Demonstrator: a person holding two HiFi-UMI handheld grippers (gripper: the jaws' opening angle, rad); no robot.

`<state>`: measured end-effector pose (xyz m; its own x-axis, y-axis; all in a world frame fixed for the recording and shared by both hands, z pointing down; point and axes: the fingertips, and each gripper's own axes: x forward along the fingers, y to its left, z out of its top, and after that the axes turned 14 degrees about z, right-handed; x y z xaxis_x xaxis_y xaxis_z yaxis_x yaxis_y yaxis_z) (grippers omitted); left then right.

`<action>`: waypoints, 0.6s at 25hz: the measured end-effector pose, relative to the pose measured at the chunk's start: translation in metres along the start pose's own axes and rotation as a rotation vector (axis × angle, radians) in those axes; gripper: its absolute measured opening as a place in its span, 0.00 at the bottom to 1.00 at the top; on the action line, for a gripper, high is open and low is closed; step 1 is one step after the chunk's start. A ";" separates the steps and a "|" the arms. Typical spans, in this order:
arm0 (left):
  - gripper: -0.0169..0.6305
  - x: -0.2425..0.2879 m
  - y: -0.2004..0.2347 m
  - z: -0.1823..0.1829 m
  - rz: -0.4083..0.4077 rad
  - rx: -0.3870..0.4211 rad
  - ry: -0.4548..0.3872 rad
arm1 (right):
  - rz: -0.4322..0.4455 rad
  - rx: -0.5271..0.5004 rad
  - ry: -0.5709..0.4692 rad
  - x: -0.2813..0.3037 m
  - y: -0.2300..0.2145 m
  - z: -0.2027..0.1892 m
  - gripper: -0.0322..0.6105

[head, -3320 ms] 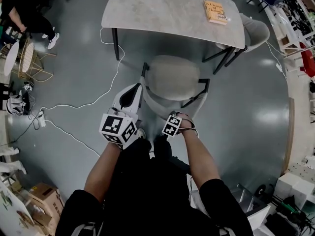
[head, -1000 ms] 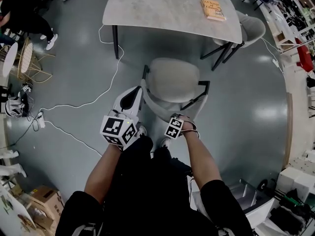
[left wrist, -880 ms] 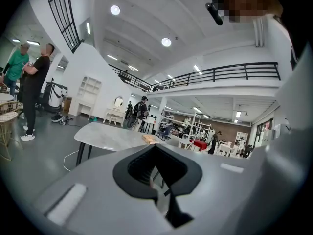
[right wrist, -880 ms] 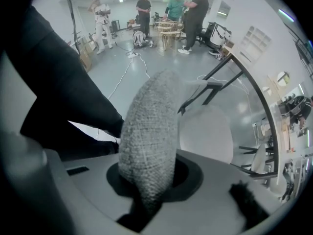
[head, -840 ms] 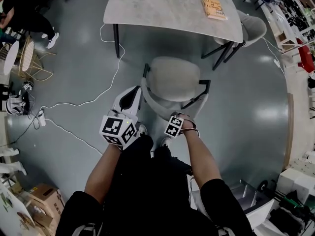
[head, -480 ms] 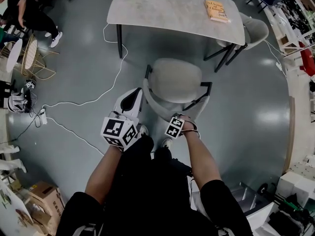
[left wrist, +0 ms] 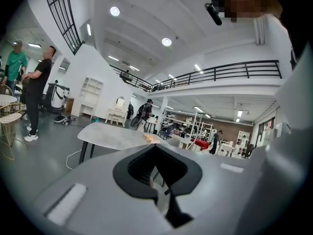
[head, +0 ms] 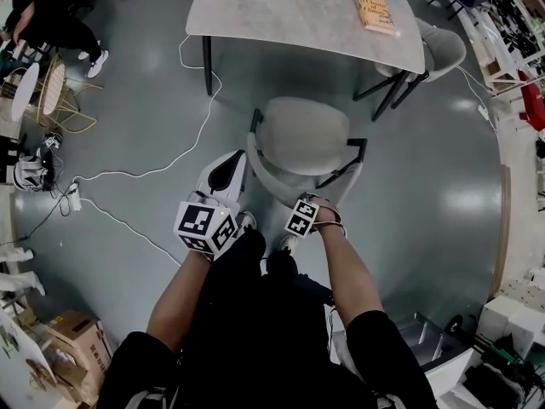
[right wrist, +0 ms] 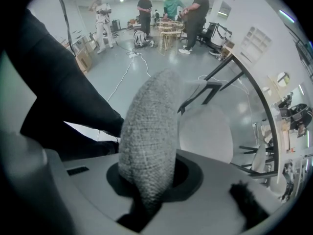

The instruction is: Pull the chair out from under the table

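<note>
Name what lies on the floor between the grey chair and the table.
Nothing: in the head view only bare grey floor separates the chair and the table; a white cable passes to the left of that stretch.

Pale grey, black-legged chair [head: 302, 135] stands upright, wholly clear of the marble-topped table's [head: 281, 11] near edge; backrest faces away.

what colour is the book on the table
The book is orange with dark print; the head view shows it best.
</note>
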<state>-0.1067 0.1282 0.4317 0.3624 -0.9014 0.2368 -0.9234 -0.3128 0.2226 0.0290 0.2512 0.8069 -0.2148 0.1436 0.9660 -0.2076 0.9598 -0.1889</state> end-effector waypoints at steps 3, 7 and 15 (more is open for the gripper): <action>0.04 -0.005 -0.003 -0.001 -0.002 -0.002 -0.004 | 0.000 -0.001 0.001 0.001 0.006 -0.001 0.14; 0.04 -0.013 -0.007 -0.003 -0.004 -0.002 -0.006 | 0.002 -0.005 0.001 0.002 0.016 -0.002 0.14; 0.04 -0.025 -0.011 -0.006 -0.013 0.001 -0.008 | 0.002 -0.007 0.000 0.006 0.035 -0.003 0.14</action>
<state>-0.1052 0.1561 0.4290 0.3734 -0.8996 0.2265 -0.9188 -0.3249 0.2244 0.0237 0.2865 0.8068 -0.2150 0.1454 0.9657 -0.2005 0.9612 -0.1894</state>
